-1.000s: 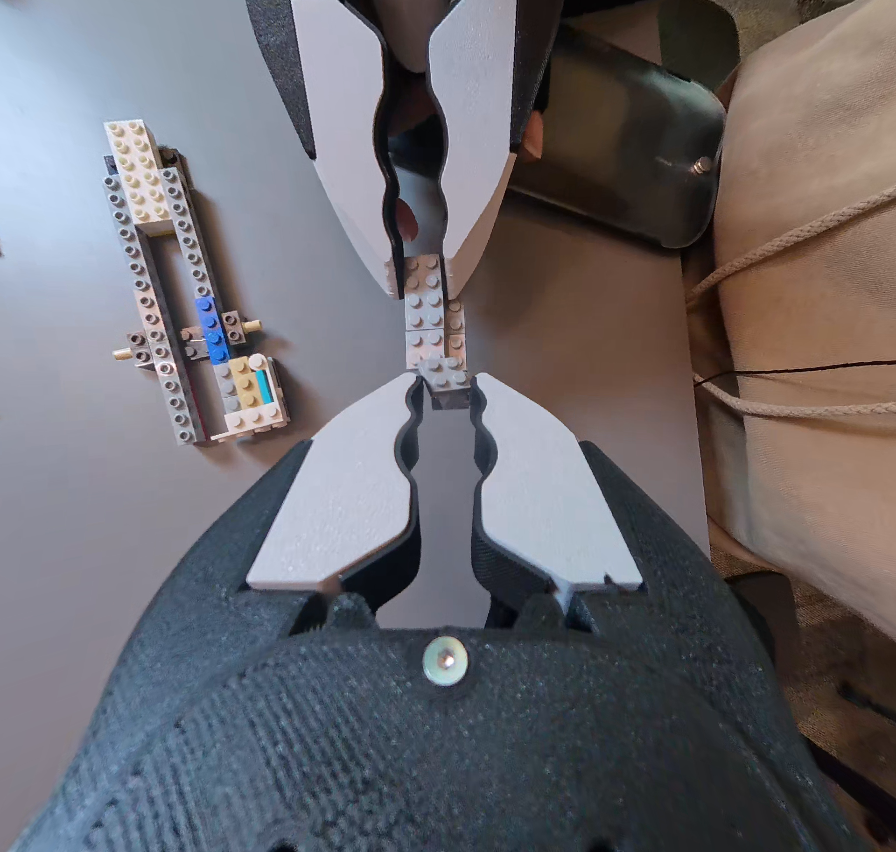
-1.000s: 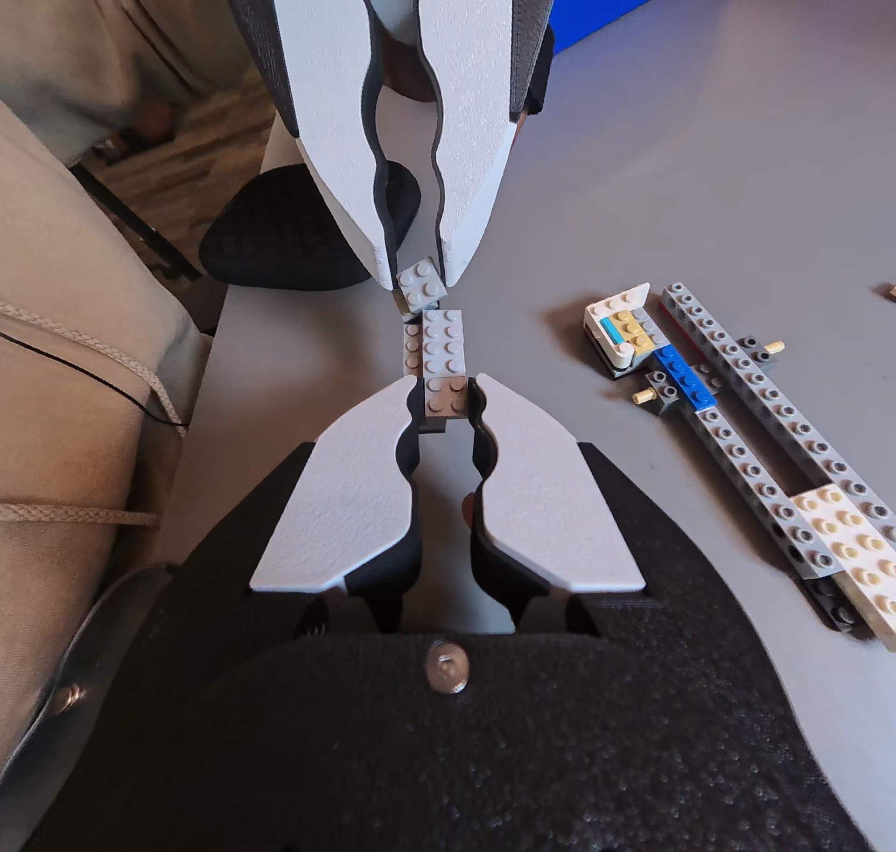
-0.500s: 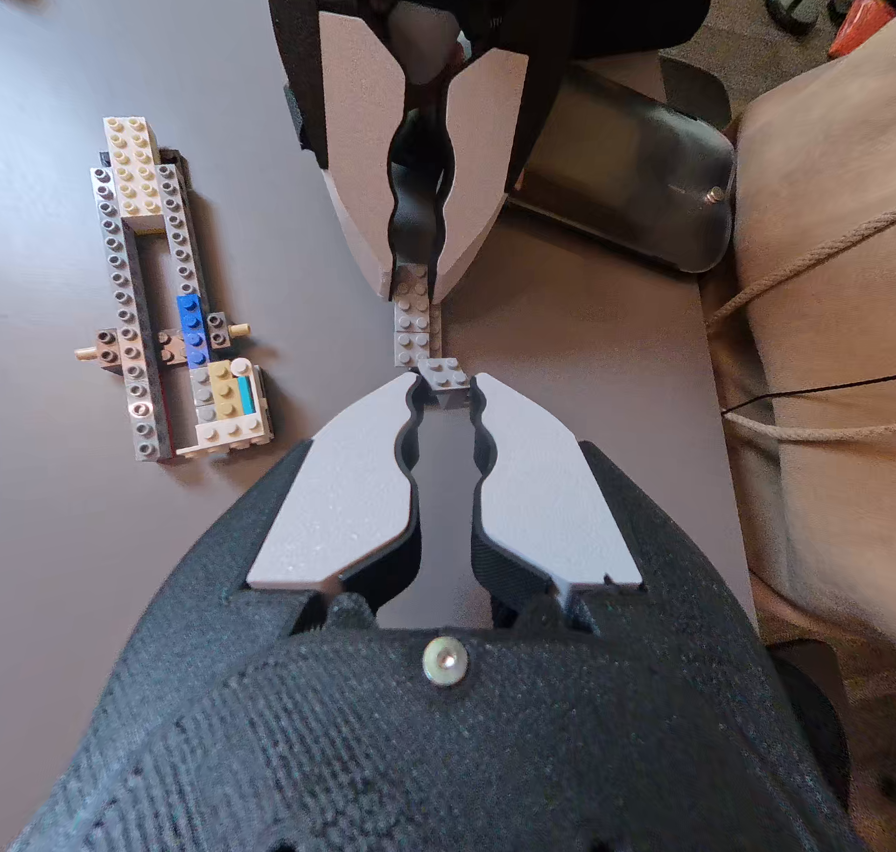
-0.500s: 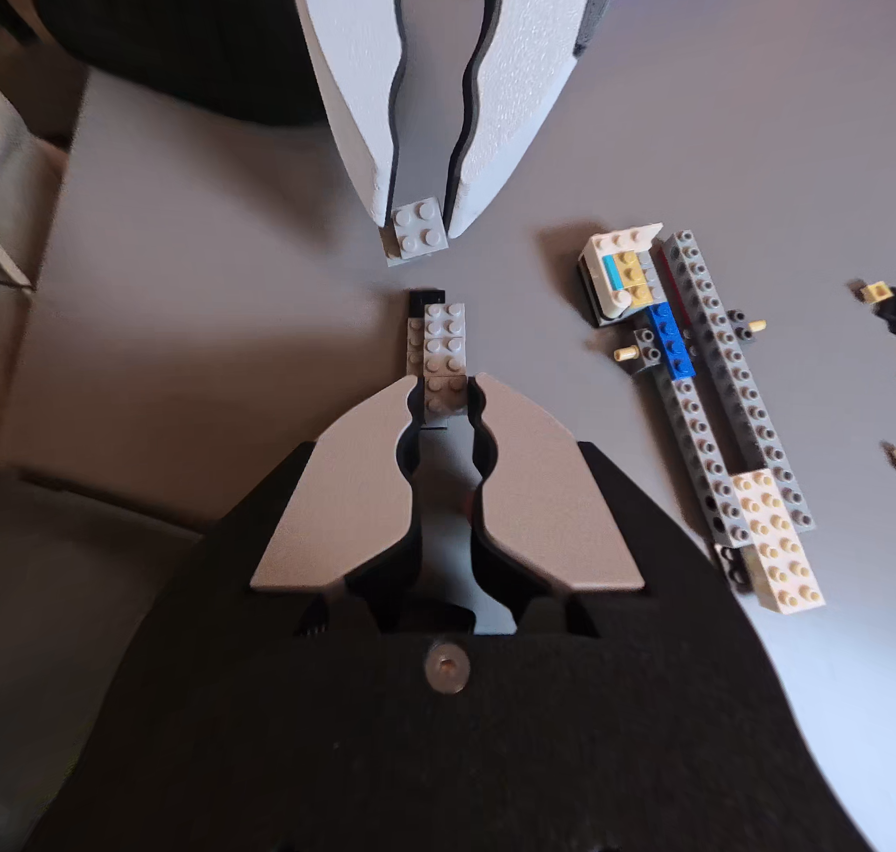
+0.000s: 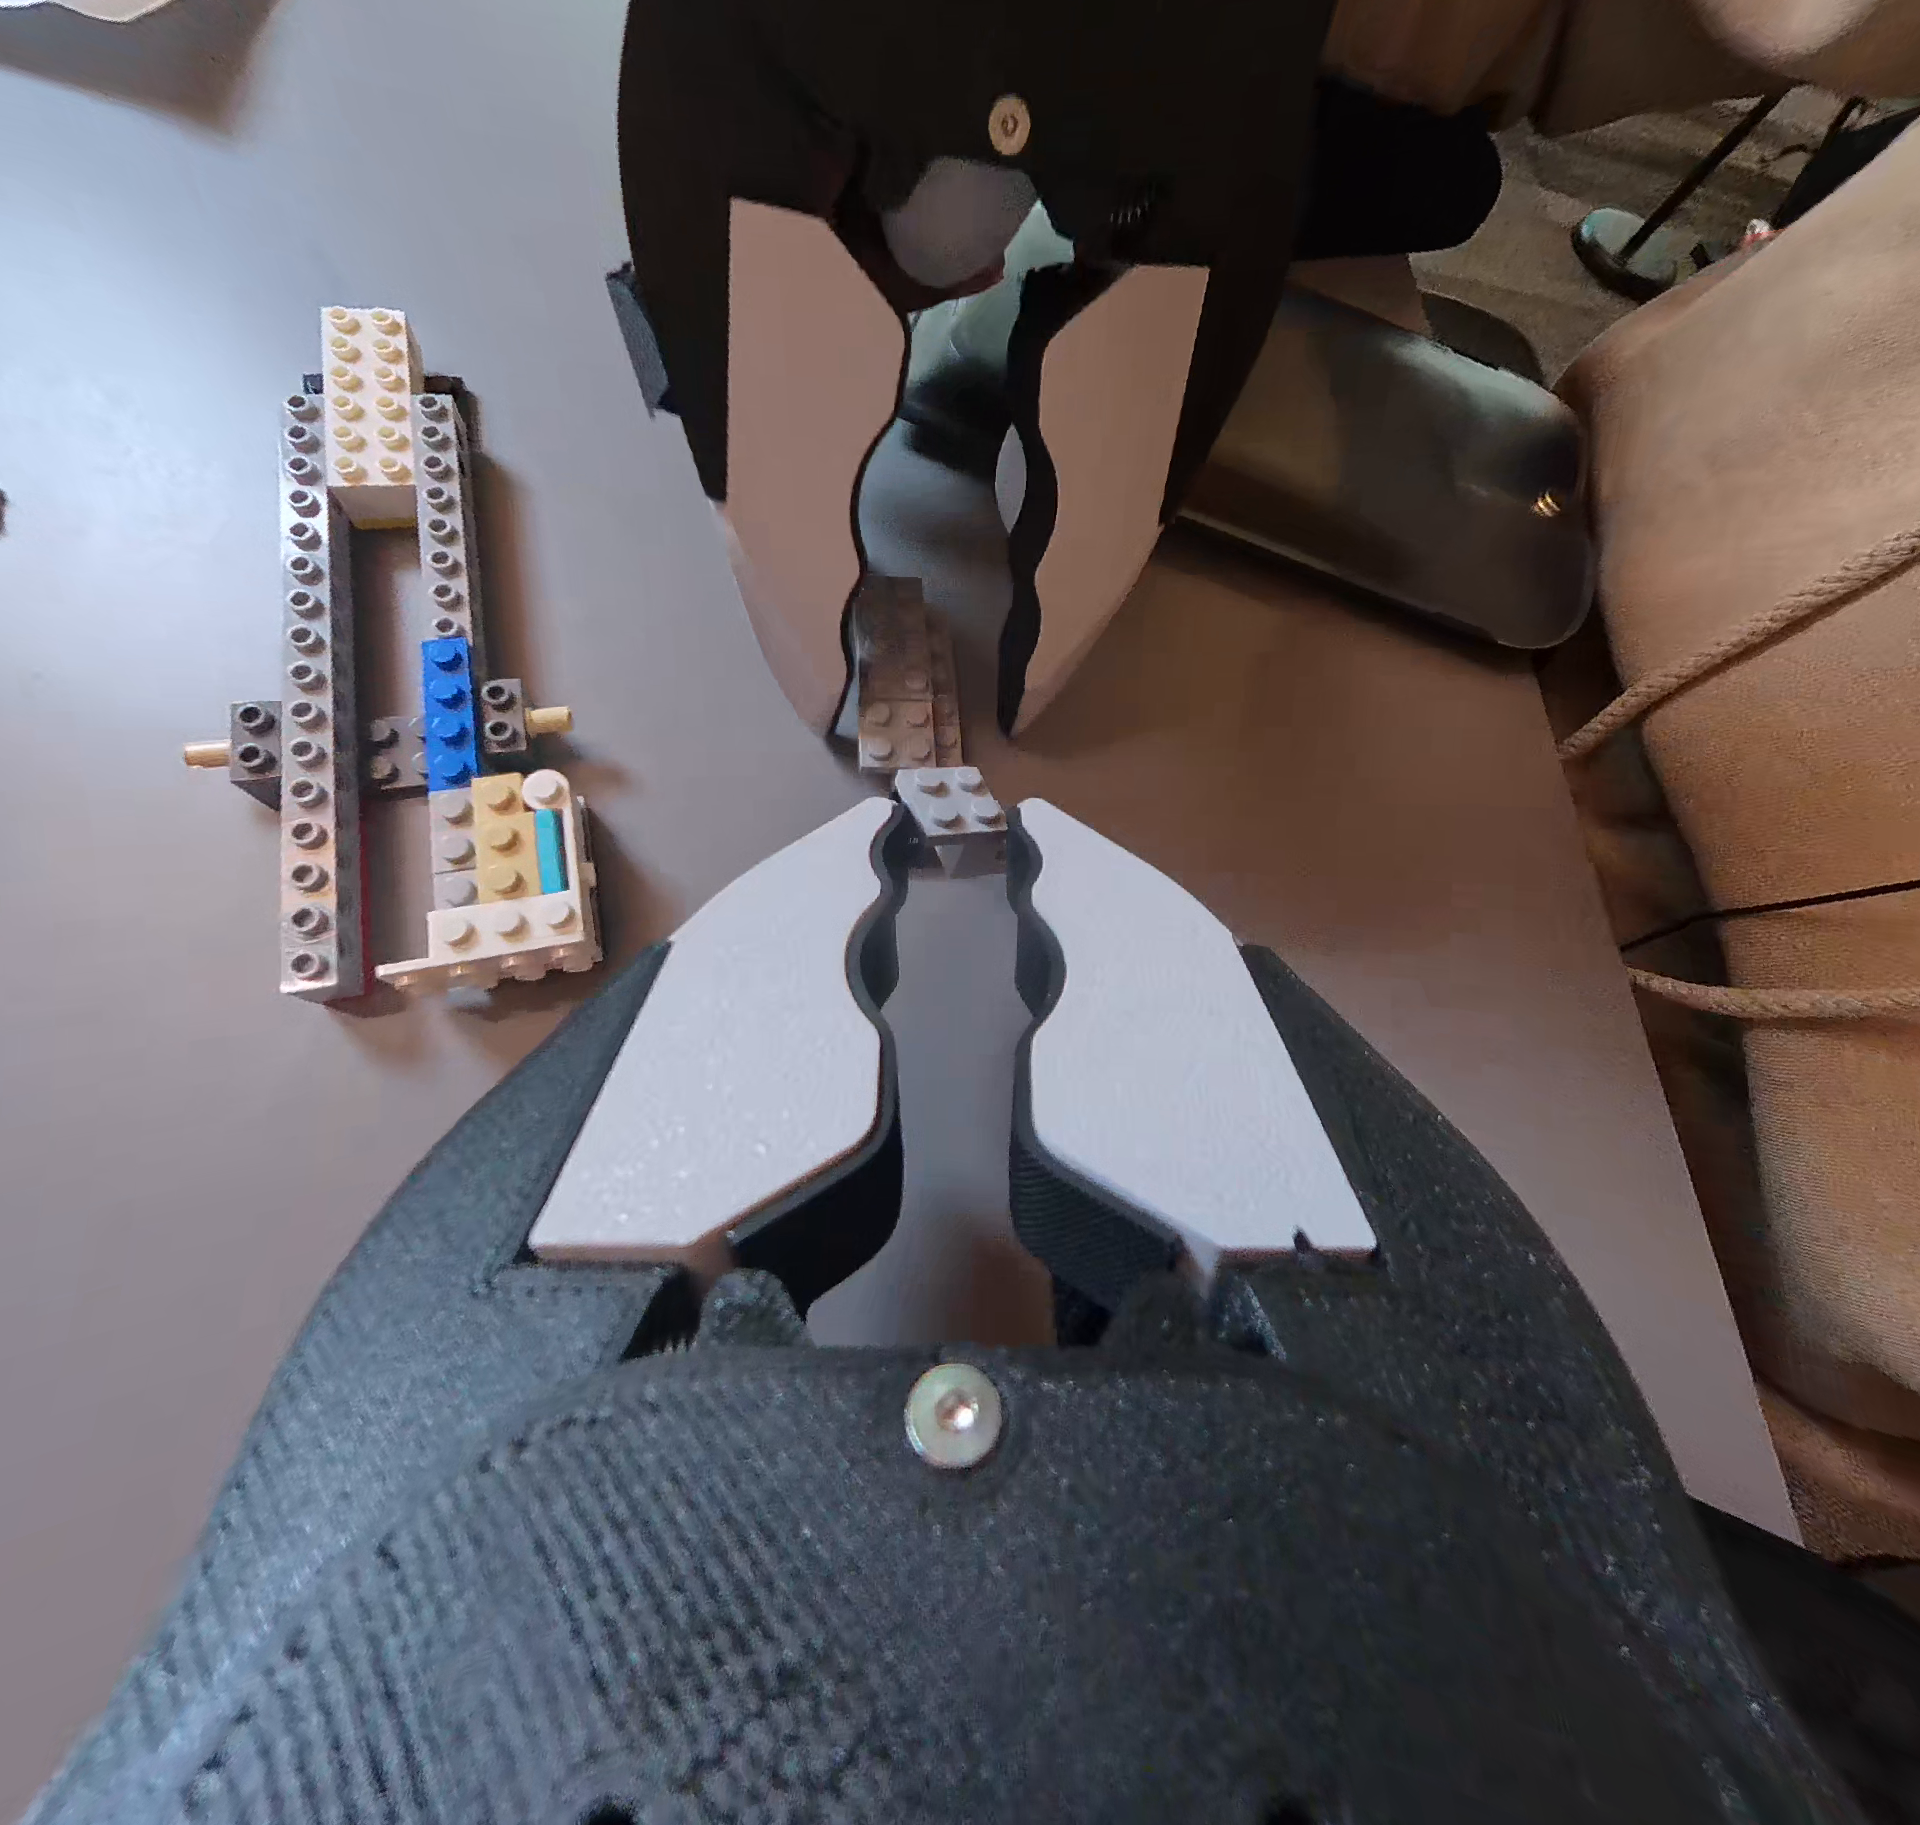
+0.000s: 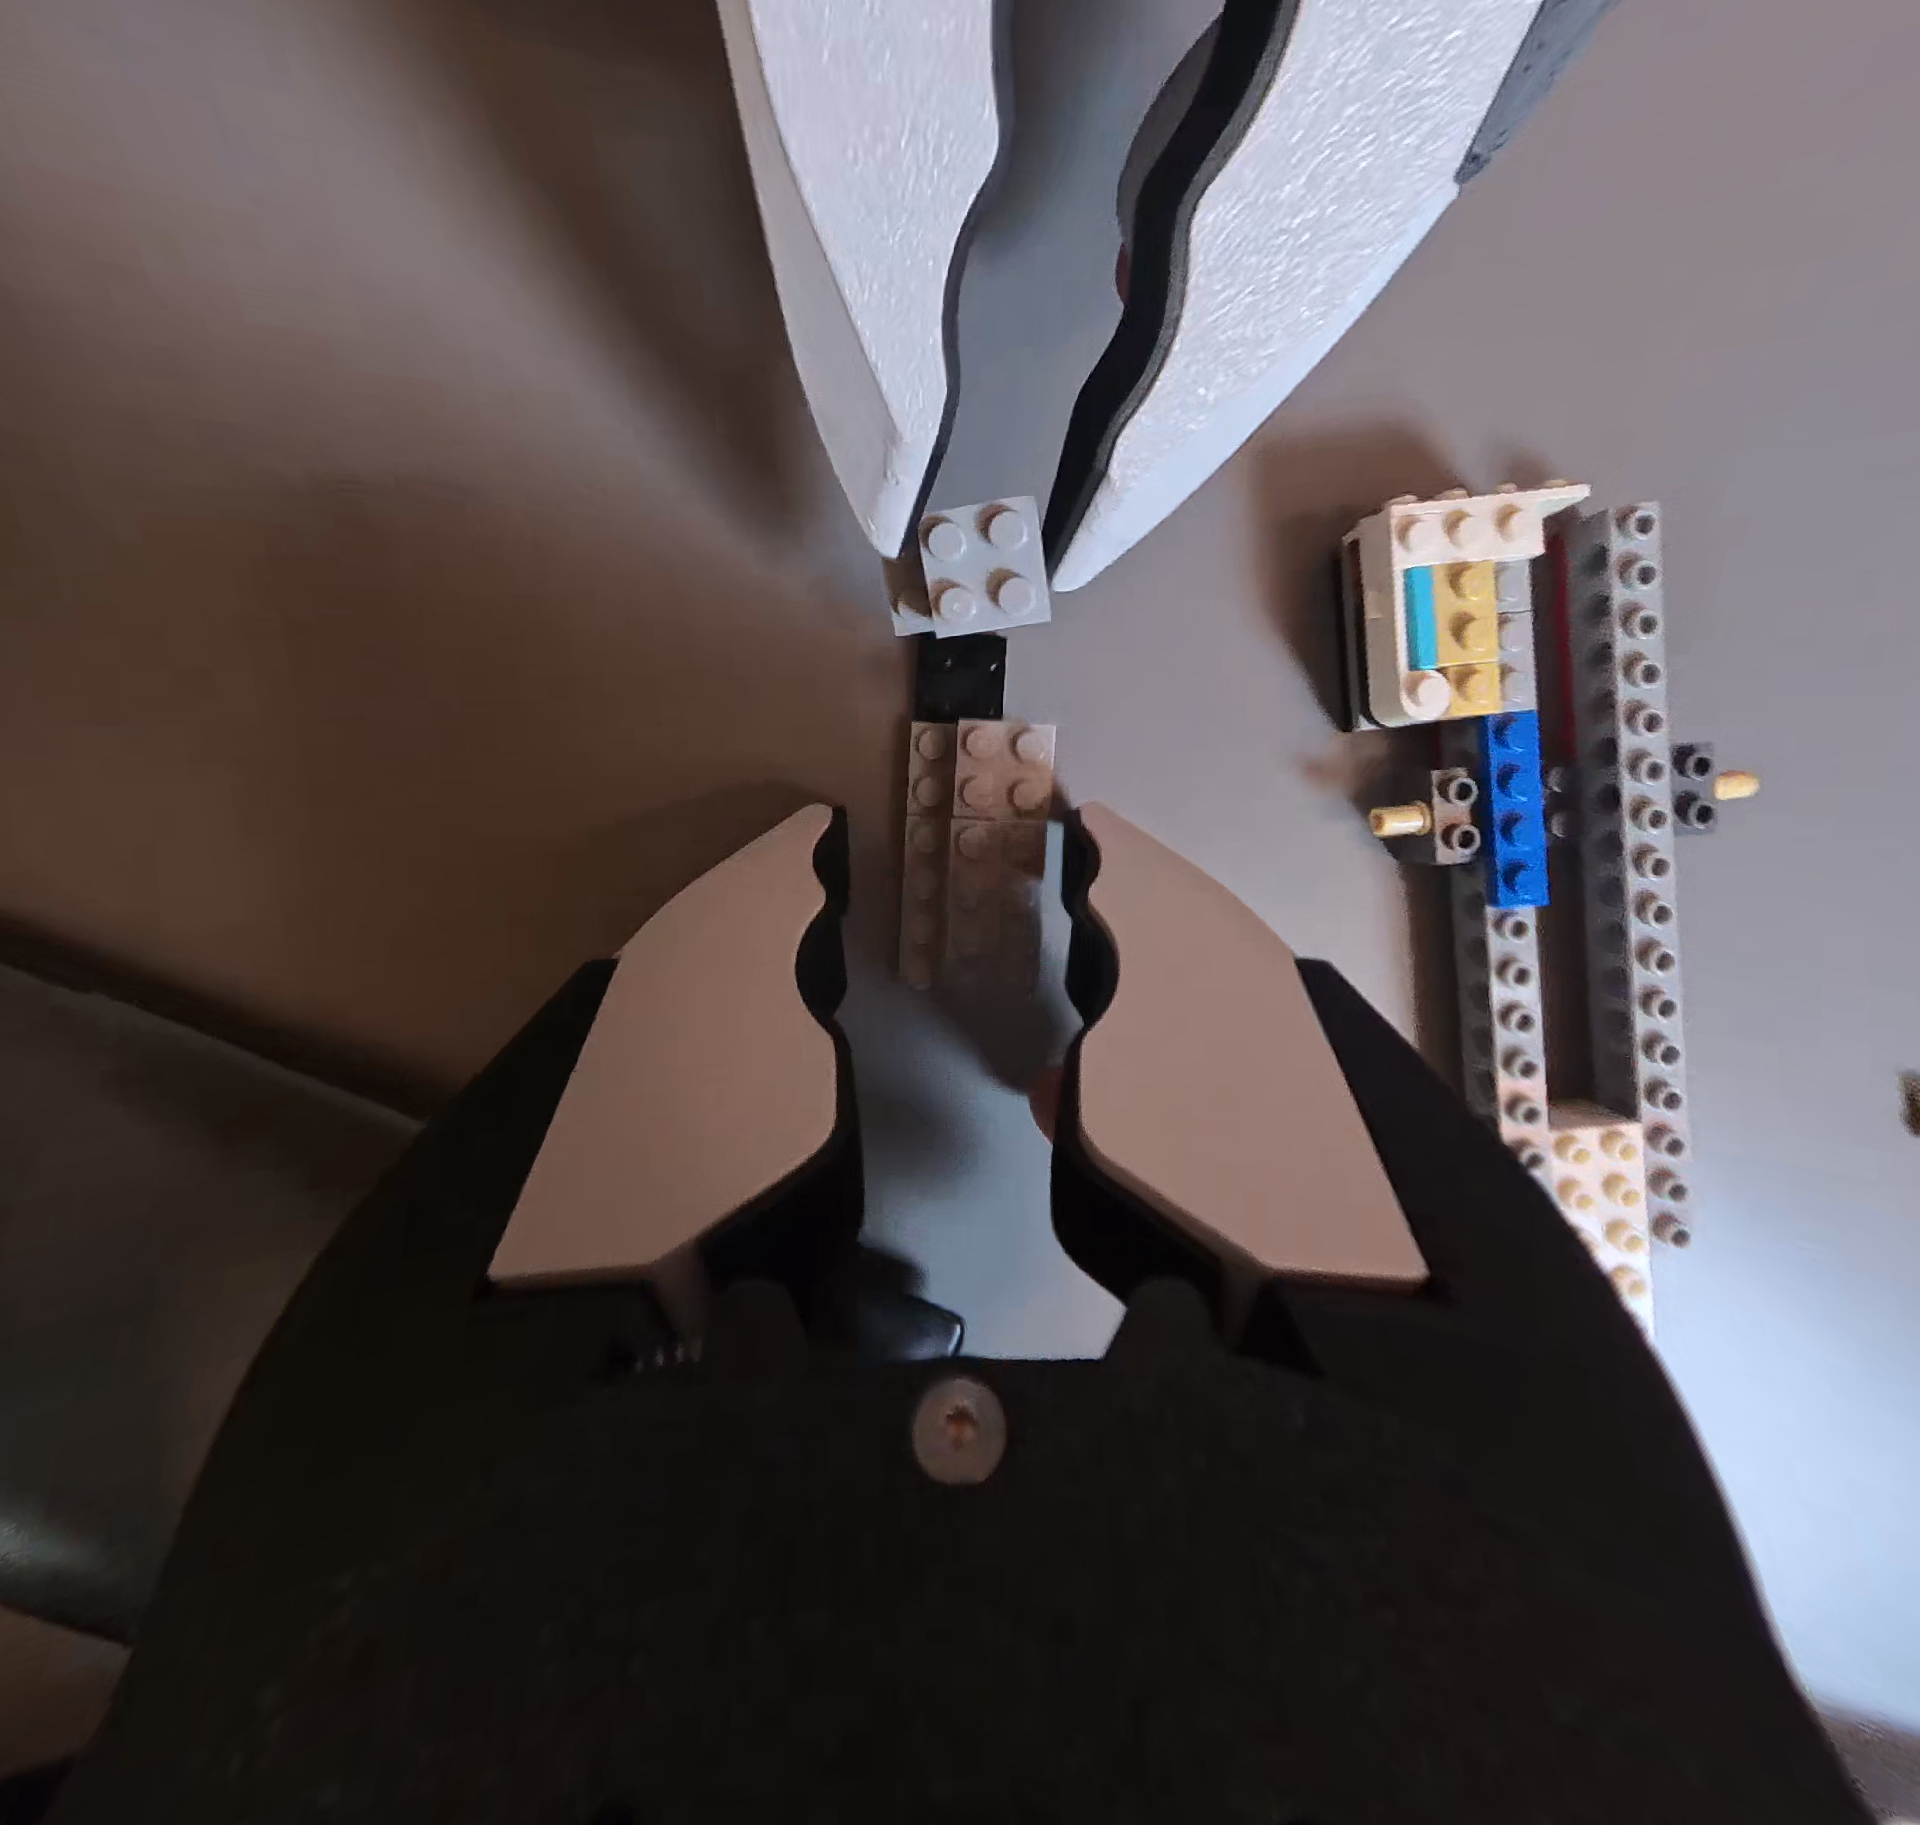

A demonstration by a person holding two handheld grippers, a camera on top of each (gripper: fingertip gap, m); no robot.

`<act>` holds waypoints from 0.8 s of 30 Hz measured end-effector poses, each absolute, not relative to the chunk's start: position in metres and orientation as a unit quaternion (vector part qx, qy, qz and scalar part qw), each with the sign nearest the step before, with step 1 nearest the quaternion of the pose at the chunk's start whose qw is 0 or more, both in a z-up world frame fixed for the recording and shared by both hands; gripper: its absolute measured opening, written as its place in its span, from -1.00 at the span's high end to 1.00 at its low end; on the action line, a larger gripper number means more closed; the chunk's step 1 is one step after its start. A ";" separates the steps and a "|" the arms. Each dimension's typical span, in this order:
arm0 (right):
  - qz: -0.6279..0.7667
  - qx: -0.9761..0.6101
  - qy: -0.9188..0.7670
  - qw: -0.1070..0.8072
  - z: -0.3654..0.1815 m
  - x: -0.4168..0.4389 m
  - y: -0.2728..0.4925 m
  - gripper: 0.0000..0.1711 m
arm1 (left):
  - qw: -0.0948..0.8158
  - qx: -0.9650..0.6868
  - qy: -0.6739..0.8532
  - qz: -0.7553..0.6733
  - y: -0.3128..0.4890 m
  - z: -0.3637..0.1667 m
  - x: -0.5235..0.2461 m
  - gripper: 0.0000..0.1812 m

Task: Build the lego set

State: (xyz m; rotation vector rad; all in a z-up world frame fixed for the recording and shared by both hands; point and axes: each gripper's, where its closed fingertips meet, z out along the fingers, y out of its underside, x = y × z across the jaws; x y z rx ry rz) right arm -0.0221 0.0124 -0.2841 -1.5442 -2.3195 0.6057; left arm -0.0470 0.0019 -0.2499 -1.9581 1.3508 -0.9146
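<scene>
My left gripper (image 5: 951,819) is clenched on a small grey 2x2 brick (image 5: 951,811), pinched at the very tips. My right gripper (image 6: 956,830) stands released: its fingers flank a grey plate stack (image 6: 977,850) lying on the table (image 6: 416,425), with a gap showing on both sides, most clearly on the right.

The right wrist view shows what the left hides: a black piece (image 6: 961,679) juts from the far end of the stack, toward the brick (image 6: 982,562), and a second stud layer peeks out at the brick's lower left. From there the brick hangs just beyond the black piece; whether they touch I cannot tell.

The left wrist view shows the brick's dark underside block and the stack (image 5: 904,695) lying between the right fingers (image 5: 790,528), darkened by shadow. It also shows a black chair arm (image 5: 1382,497) beyond the table edge and beige cloth with a cord (image 5: 1766,632).

The long frame (image 5: 395,653), with its blue brick, tan plate and white cab end, lies well apart to one side, seen in both views (image 6: 1558,840).
</scene>
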 end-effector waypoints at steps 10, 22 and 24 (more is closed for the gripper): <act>0.282 -0.517 -0.790 0.169 -0.276 -0.037 0.005 0.71 | 0.313 -0.720 0.499 -0.368 -0.001 -0.247 -0.054 0.80; 0.385 -0.505 -0.745 0.203 -0.257 -0.045 -0.001 0.71 | 0.323 -0.710 0.493 -0.385 -0.004 -0.236 -0.052 0.81; 0.393 -0.502 -0.741 0.208 -0.256 -0.047 -0.002 0.71 | 0.321 -0.709 0.489 -0.394 -0.004 -0.234 -0.051 0.81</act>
